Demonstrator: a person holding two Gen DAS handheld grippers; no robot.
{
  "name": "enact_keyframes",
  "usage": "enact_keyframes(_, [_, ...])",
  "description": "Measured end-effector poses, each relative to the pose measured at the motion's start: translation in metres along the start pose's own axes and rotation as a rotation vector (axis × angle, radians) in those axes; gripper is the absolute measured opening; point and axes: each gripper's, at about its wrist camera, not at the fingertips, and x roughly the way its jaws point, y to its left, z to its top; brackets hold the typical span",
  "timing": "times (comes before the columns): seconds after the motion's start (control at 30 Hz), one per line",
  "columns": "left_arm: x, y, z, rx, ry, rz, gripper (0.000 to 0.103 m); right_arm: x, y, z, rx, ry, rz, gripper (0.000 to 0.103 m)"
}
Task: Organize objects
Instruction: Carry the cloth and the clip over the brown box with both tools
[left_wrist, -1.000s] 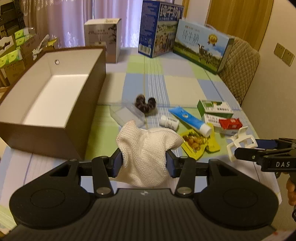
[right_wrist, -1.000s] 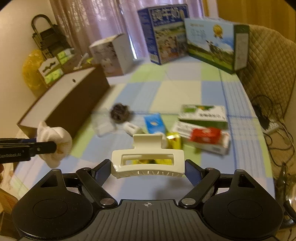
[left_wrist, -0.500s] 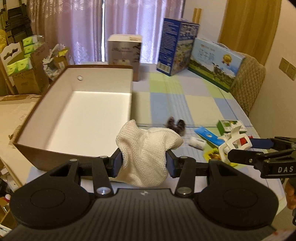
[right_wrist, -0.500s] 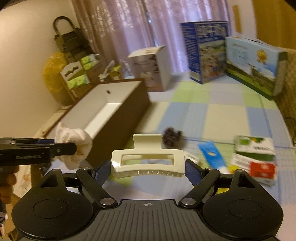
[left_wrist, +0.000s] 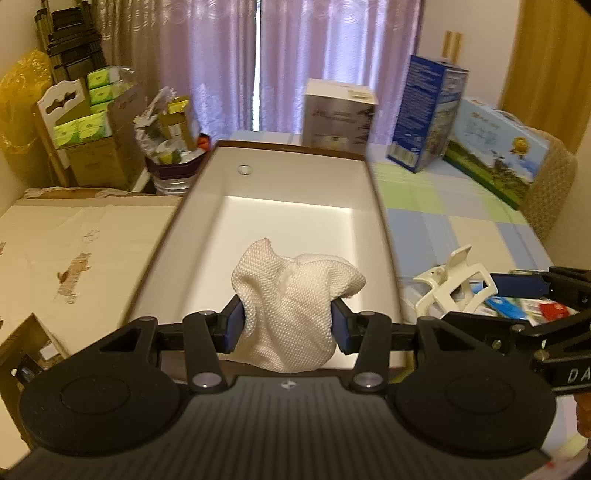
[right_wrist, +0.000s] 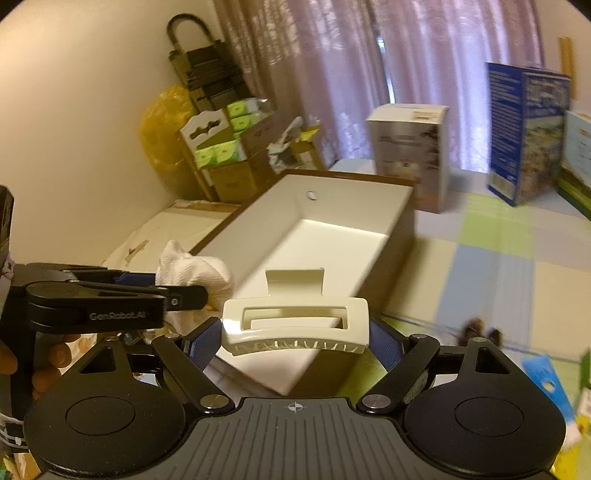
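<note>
1. While both hands are carrying their loads, the left tool (left_wrist: 287, 325) is gripping a white woven cloth (left_wrist: 291, 295) between narrowly set blue pads, and the cloth is bulging out above and below them.
2. The right tool (right_wrist: 295, 334) is clamping a cream hair claw clip (right_wrist: 295, 321) across its length, so its jaws are standing wide with the clip filling the gap end to end.
3. The open brown box (left_wrist: 380, 221) with the white inside is lying directly ahead of the left tool, its long axis running away along the line the tool is pointing, and nothing is lying inside it as far as the views show.
4. In the left wrist view the cloth is hanging over the near end of the box's white floor, so the left hand is looking like the nearer one for a drop.
5. The right tool is sitting off the box's near right corner, just beside the left tool, and its clip is appearing over the near wall rather than well over the floor.
6. Judging from this, the right hand is probably needing to travel a little further left and forward before letting go.
7. On the checked desk (right_wrist: 509, 258) to the right, a few small items are waiting, too blurred to name.
</note>
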Motion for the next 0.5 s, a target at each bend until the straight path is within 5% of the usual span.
enact_keyframes(0.5, [0.072, 0.051, 0.009, 0.008, 0.175, 0.022, 0.044, 0.090, 0.024, 0.011, -0.097, 0.146, -0.032, 0.082])
